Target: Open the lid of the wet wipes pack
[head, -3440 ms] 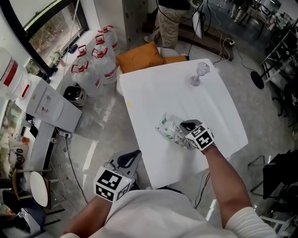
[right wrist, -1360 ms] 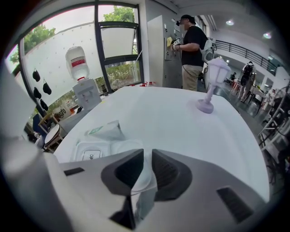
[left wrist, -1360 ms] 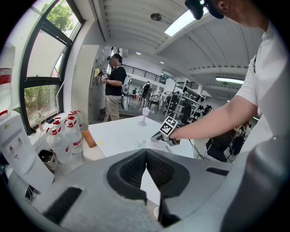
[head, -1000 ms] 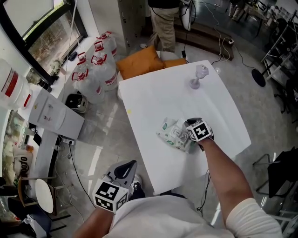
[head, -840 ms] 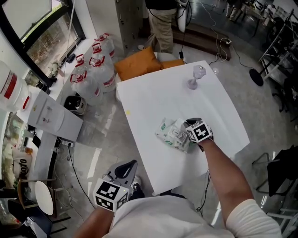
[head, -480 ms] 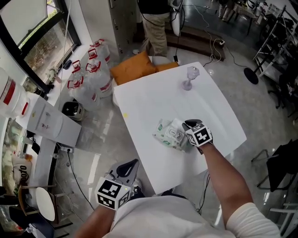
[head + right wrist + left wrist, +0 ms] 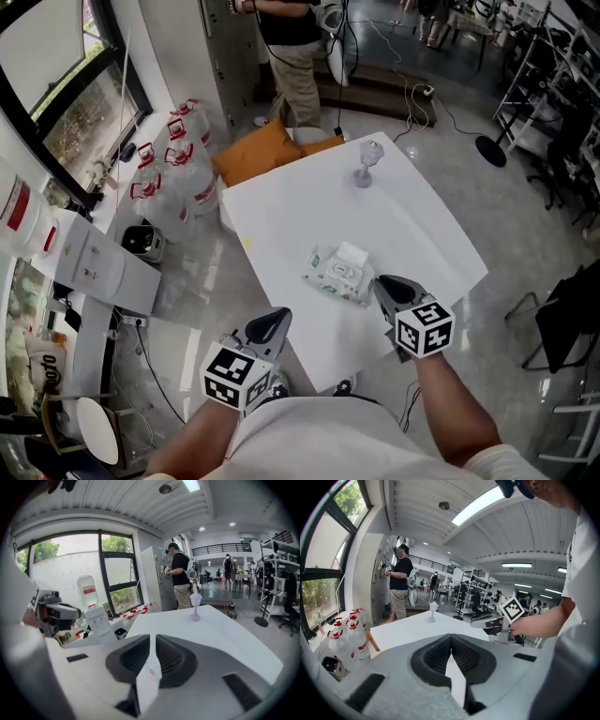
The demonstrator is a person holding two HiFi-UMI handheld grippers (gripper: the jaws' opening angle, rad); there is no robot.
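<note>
The wet wipes pack (image 7: 335,277), green and white, lies on the white table (image 7: 412,225) with its white lid (image 7: 352,254) flipped back on the far side. My right gripper (image 7: 386,284) hovers just near of the pack, clear of it. Its jaws have just been closing and stand a narrow gap apart (image 7: 153,638) with nothing between them. My left gripper (image 7: 275,322) is off the table's near left edge, its jaws together (image 7: 451,637) and empty. In the left gripper view, the right gripper (image 7: 487,620) shows in the hand at right.
A small stemmed glass (image 7: 366,161) stands near the table's far edge. Left of the table are several water jugs (image 7: 178,169), an orange cushion (image 7: 258,150) and a white dispenser (image 7: 103,262). A person (image 7: 286,47) stands beyond the table.
My right gripper has let go of the pack, risen and drawn back toward me. The pack stays on the table with its lid open. The left gripper has come up a little.
</note>
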